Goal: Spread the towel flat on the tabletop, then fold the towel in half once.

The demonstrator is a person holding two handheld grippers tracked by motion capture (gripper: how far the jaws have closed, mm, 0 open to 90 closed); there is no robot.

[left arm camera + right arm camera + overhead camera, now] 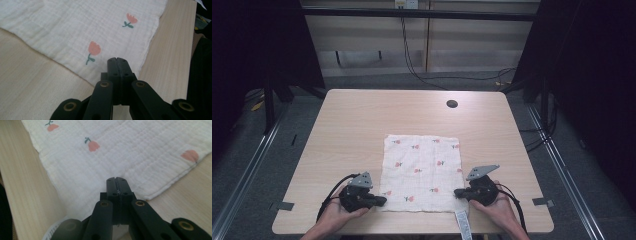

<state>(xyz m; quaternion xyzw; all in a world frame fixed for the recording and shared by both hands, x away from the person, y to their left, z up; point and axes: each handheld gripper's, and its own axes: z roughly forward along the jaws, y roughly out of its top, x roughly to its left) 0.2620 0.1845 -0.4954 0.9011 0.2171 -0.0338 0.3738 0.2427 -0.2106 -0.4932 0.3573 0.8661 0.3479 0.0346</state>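
white flowered cloth [422,172] lying flat near the table's [362,115] front edge, left gripper [379,201] and right gripper [458,192] pinching its near corners, folding not yet begun.

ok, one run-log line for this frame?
left gripper: shut on near-left corner | right gripper: shut on near-right corner | white tulip-print muslin cloth: flat

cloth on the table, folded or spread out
Spread out: the cloth lies flat as one square on the table, all four edges showing, no layer folded over.
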